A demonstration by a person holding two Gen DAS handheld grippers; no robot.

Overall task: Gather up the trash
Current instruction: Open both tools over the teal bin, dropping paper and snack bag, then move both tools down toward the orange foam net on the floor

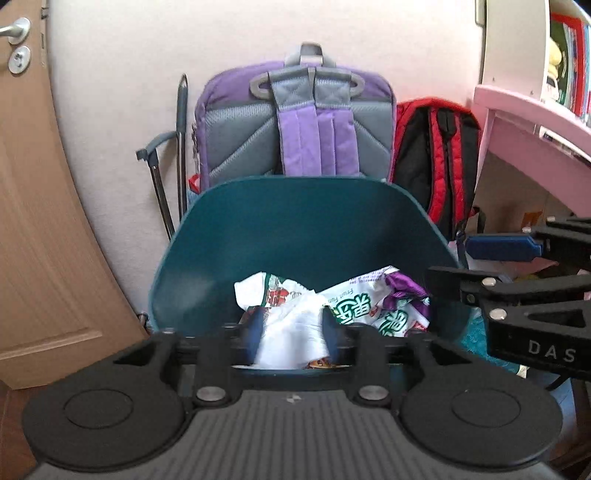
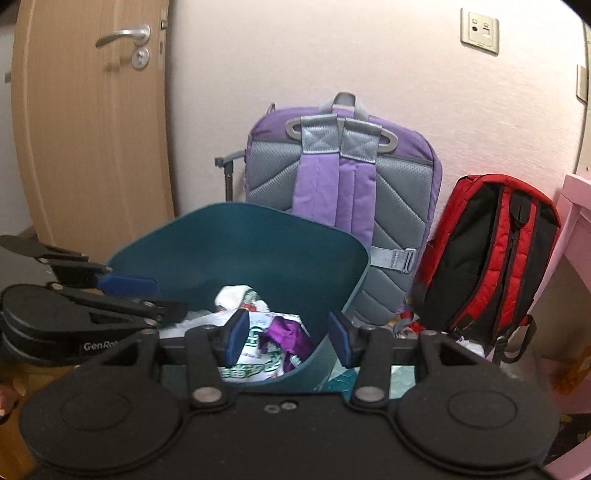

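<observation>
Both tools are black plastic. The left gripper (image 1: 291, 339) has a grey ridged top at the bottom middle, round black discs, silver screws and blue pads. The right gripper (image 2: 288, 338) has blue pads (image 2: 236, 339) and silver screws too.

Setting: a home, looks like a child's bedroom corner
Door: wooden door (image 2: 92, 122) with a lever handle (image 2: 123, 35), off to the left beyond the tongs
School bags: purple backpack (image 2: 343, 206) propped on the wall straight ahead, red-and-black backpack (image 2: 487, 254) to its right
Furniture: pink desk (image 1: 532, 110) on the far right, bookshelf (image 1: 565, 62) of colourful books above it
Wall: pale plaster, socket plate (image 2: 479, 30) up high
Bin: teal wastebasket (image 1: 295, 221) just ahead, snack wrappers (image 1: 373, 302) inside
</observation>
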